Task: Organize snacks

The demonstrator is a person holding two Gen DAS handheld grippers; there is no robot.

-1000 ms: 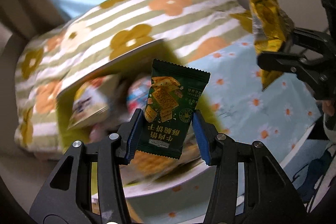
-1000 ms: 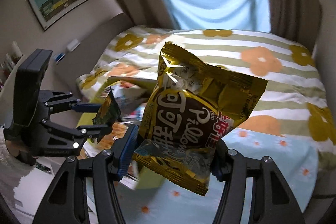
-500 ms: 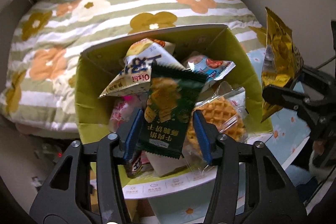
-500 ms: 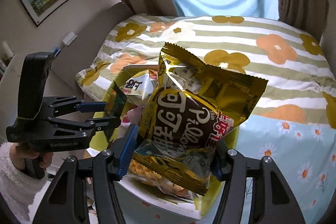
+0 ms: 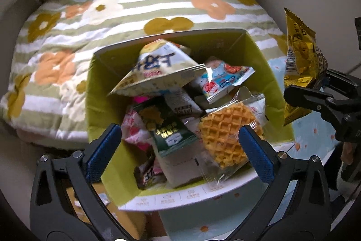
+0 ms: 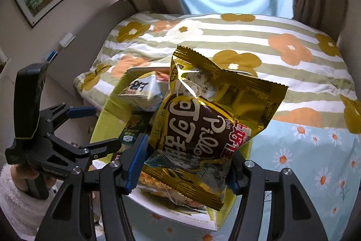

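The left gripper stands above the open green box, its blue-padded fingers spread wide; the jaws have just been opening. Nothing is pressed between the pads. The dark green cracker packet lies below and between the two fingers, clear of both, resting tilted on the heap of snacks inside the box. Its print is blurred in the left wrist view, so whether it has fully settled cannot be confirmed.

Beside that packet, toward the right finger, lies a wrapped waffle; its clear wrapper runs close to the right pad, though contact cannot be established. Deeper in the box sit a white bag with blue lettering, a small light-blue packet and a pink wrapper.

The right gripper is closed on the gold snack bag. The pads clamp the bag's lower part from both sides; the upper part stands up above the fingers, crumpled at its top seal. The bag is held just over the near right corner of the box.

The box sits on a bed, on a striped flower-pattern quilt. A hand in a white fleecy sleeve grips the left gripper's handle.
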